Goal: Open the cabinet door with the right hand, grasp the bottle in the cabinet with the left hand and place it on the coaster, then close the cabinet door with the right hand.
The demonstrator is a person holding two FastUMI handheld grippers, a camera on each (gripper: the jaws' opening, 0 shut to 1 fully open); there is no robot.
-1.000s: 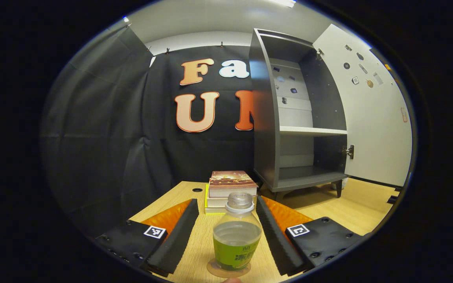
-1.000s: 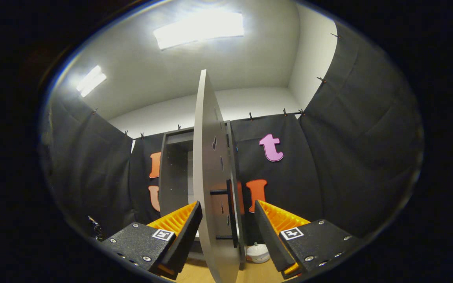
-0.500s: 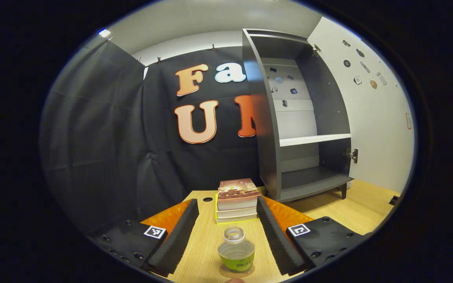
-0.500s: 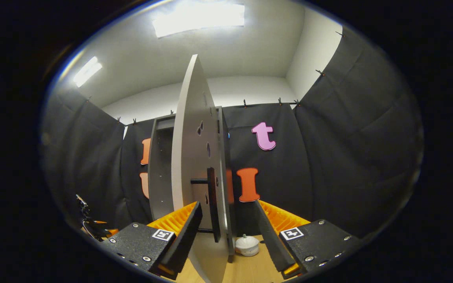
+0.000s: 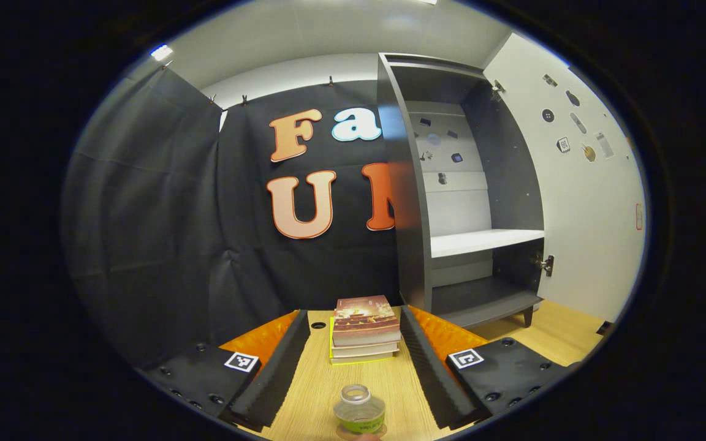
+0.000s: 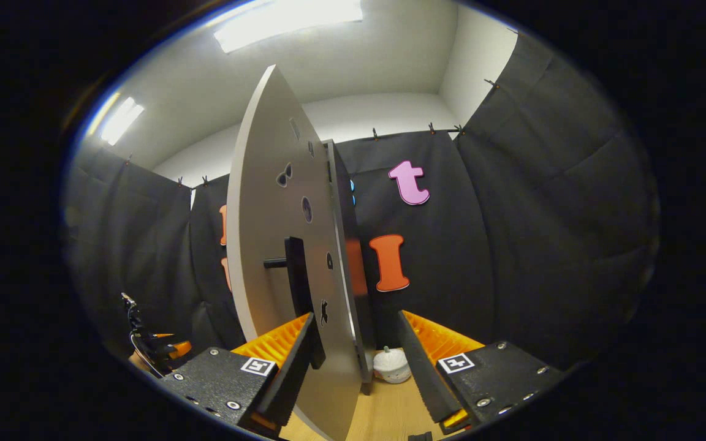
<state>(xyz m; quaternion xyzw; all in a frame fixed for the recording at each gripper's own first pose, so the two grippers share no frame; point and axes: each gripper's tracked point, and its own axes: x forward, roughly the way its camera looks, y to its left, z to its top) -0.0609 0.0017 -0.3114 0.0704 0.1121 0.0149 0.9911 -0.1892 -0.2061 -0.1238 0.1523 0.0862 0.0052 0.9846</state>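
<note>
Low at the edge of the left gripper view, the bottle (image 5: 360,413) stands on the coaster (image 5: 345,432), which is mostly cut off, between the spread fingers of the left gripper (image 5: 354,361), untouched. Books (image 5: 364,327) lie beyond, beside the open cabinet (image 5: 451,184). The right gripper (image 6: 356,361) gapes around the door (image 6: 273,245) edge; whether it touches the handle (image 6: 296,278) is unclear.

both tools have their fingers spread wide: left tool (image 5: 353,367), right tool (image 6: 356,361).
</note>
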